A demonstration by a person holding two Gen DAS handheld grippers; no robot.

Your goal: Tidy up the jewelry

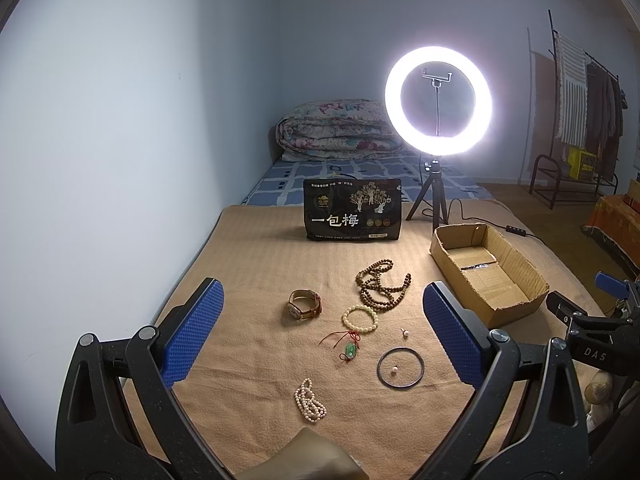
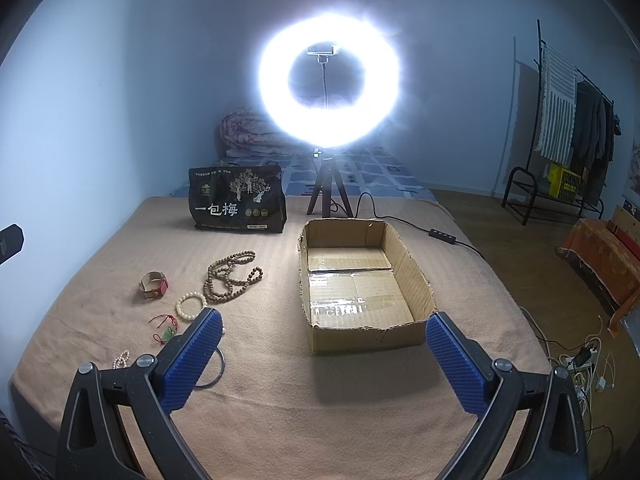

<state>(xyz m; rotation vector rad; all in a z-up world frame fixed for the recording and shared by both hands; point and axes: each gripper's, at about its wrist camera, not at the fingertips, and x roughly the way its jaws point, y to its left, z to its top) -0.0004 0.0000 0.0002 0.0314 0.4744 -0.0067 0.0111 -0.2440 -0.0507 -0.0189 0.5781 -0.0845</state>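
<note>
Both tongs, left (image 1: 323, 336) and right (image 2: 323, 354), hang spread apart and empty above jewelry scattered on the bed (image 1: 248, 264), beside an empty cardboard box (image 2: 408, 268) seemingly waiting to collect it.

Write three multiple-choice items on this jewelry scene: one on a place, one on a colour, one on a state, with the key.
1. Where does the small pearl bead lie?
A. Inside the thin dark metal bangle
B. In the open cardboard box
C. On the black snack bag

2. What colour is the pendant on the red cord?
A. Blue
B. Green
C. Black

3. What state is the left hand-held gripper in?
A. Shut on the brown-strapped wristwatch
B. Shut on nothing
C. Open, holding nothing

Key: 1 A, the bead sits within the bangle's ring on the tan blanket. 2 B, the stone shows green beside the red knots. 3 C, its blue pads stand wide apart with the jewelry lying untouched between them.
</note>
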